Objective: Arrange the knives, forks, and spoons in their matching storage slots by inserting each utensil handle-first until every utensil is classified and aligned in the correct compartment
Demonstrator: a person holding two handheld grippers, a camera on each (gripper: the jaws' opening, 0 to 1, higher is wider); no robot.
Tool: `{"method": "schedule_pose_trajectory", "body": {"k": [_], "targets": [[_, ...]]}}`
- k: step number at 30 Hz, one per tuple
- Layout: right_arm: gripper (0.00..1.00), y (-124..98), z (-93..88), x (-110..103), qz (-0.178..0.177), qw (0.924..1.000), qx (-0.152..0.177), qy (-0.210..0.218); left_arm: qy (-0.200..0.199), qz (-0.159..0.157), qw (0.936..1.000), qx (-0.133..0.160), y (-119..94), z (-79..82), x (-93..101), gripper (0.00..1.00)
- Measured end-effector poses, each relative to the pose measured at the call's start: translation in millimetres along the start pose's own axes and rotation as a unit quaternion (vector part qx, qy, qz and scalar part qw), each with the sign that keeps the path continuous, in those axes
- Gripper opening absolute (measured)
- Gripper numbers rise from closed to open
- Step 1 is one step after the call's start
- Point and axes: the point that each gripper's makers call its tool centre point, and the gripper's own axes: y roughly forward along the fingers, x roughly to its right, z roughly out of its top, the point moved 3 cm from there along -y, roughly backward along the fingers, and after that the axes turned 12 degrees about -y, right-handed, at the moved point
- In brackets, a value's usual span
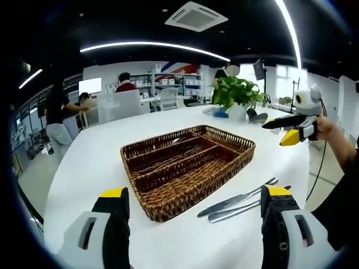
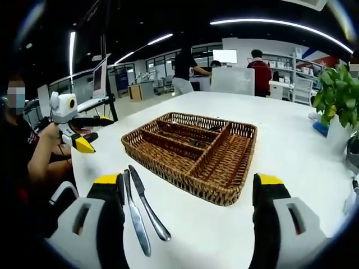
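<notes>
A brown wicker basket (image 1: 162,204) (image 2: 216,190) with long divided slots stands mid-table. Some metal utensils (image 1: 189,150) (image 2: 193,143) lie in its middle slots; I cannot tell which kinds. Two table knives (image 1: 238,200) (image 2: 147,212) lie side by side on the white table beside the basket. My left gripper (image 1: 193,199) hovers open just short of the basket's near corner, the knives by its right jaw. My right gripper (image 2: 188,180) is open in front of the basket's long side, the knives by its left jaw. Each gripper also appears in the other's view, hand-held off the table edge: right (image 1: 291,130), left (image 2: 78,134).
The white table (image 1: 84,162) (image 2: 291,145) is round-edged. A potted plant (image 1: 238,95) (image 2: 336,101) stands at its far side. People, chairs and shelves are in the room behind. A person's arm (image 1: 342,145) is close on the right in the left gripper view.
</notes>
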Motion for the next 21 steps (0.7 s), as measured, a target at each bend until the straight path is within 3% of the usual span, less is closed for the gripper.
{"method": "schedule_pose_trajectory", "body": {"k": [13,21], "targets": [[0.97,-2,-1.2,-6,0.01,0.9998,-0.009,-0.011,0.009,-0.01,0.9999,-0.005,0,-2.9,3.0,1.0],[0.95,-3,0.9,-15,0.021,0.9994,-0.017,-0.022,0.034,-0.023,0.9991,-0.005,1,0.0,10.0,0.99]]}}
